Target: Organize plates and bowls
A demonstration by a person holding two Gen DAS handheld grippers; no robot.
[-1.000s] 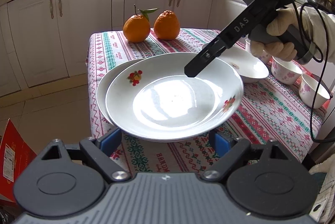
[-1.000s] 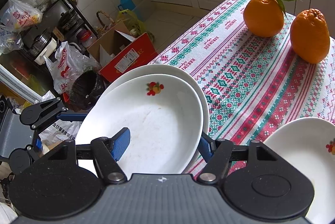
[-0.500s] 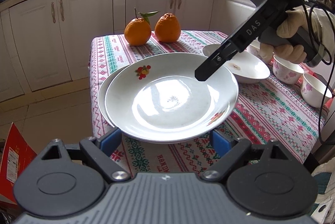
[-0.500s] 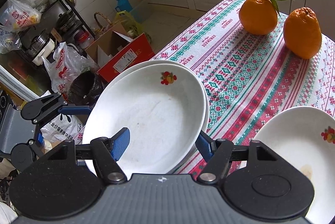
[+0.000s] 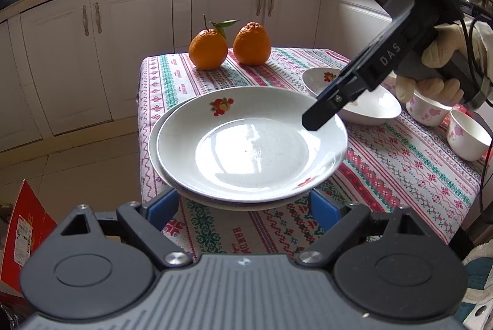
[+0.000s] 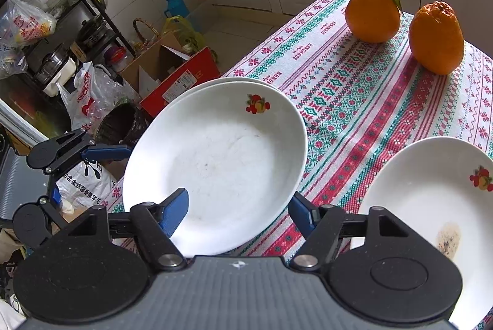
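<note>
Two white plates lie stacked at the near edge of the table, overhanging it. The left gripper has jaws spread, opening, either side of the stack's rim. The right gripper is opening astride the top plate's rim, pads apart

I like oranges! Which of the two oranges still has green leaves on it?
The left orange in the left wrist view has a stem with green leaves. The other orange beside it has none.
</note>
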